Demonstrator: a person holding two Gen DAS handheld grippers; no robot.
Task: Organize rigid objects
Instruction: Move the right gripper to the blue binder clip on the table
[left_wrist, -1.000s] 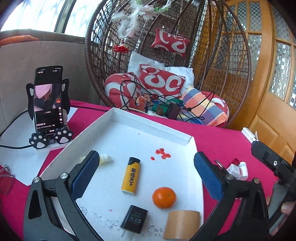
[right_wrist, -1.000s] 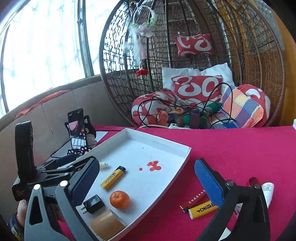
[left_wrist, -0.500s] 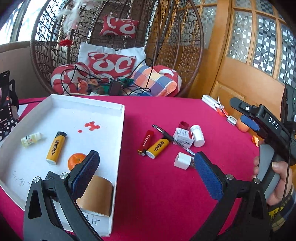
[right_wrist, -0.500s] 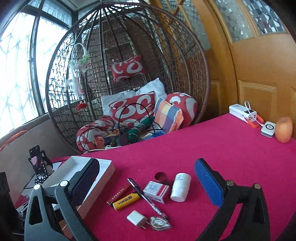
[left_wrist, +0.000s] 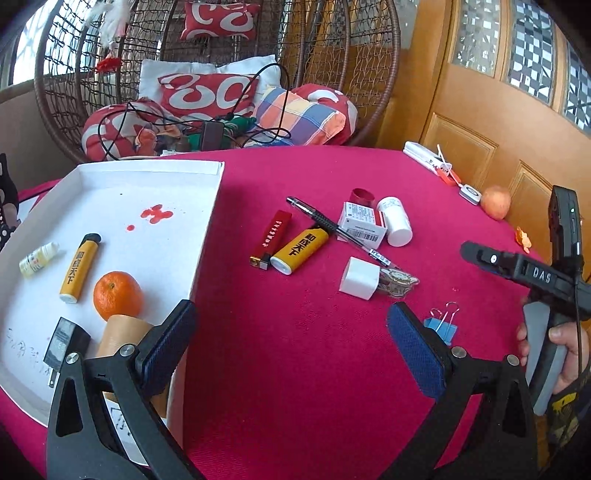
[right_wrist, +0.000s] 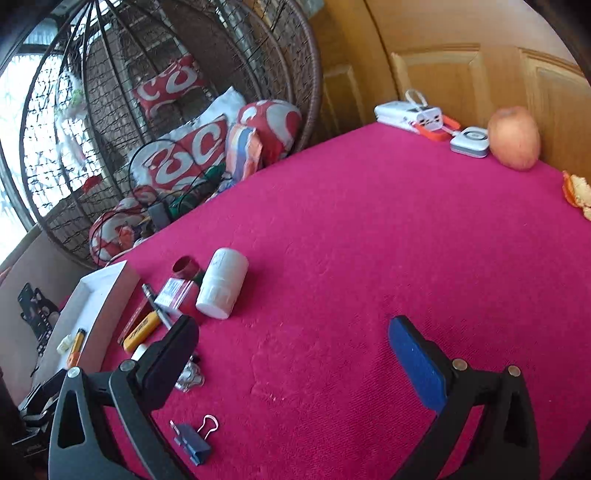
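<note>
The left gripper (left_wrist: 291, 339) hangs with its blue-padded jaws spread wide and nothing between them, above the bare magenta tablecloth (left_wrist: 295, 369) just right of the shallow white cardboard tray (left_wrist: 207, 221). The right gripper (right_wrist: 295, 354) is likewise released and empty, over a broad stretch of cloth that runs unbroken toward the far edge by the wooden door.

Inside the tray lie a yellow lighter with a black cap (left_wrist: 79, 267), a small white dropper bottle (left_wrist: 37, 260), an orange tangerine (left_wrist: 117, 295), a black plug adapter (left_wrist: 64, 341) and a tan roll of tape (left_wrist: 118, 334); the roll is partly hidden behind the left gripper's left finger, and the tray's near corner is covered by the gripper frame.

Loose on the cloth, clustered right of the tray's wall: a slim red lighter (left_wrist: 271, 238) touching a second yellow lighter (left_wrist: 299, 251), a black pen (left_wrist: 332, 229) lying across a small white-and-red carton (left_wrist: 364, 223), a white pill bottle on its side (left_wrist: 395, 221), a dark red ring (left_wrist: 363, 195) behind the carton, and a white cube charger (left_wrist: 360, 277) against a clear keychain charm (left_wrist: 397, 282) whose design is hard to make out. A blue binder clip (left_wrist: 441, 325) sits just beside the left gripper's right finger.

At the far table edge rest a white power bank (right_wrist: 410, 112), a small round white device (right_wrist: 471, 142) and a pale orange-pink apple (right_wrist: 513, 138); orange peel (right_wrist: 576, 192) is cut off at the frame's right
</note>
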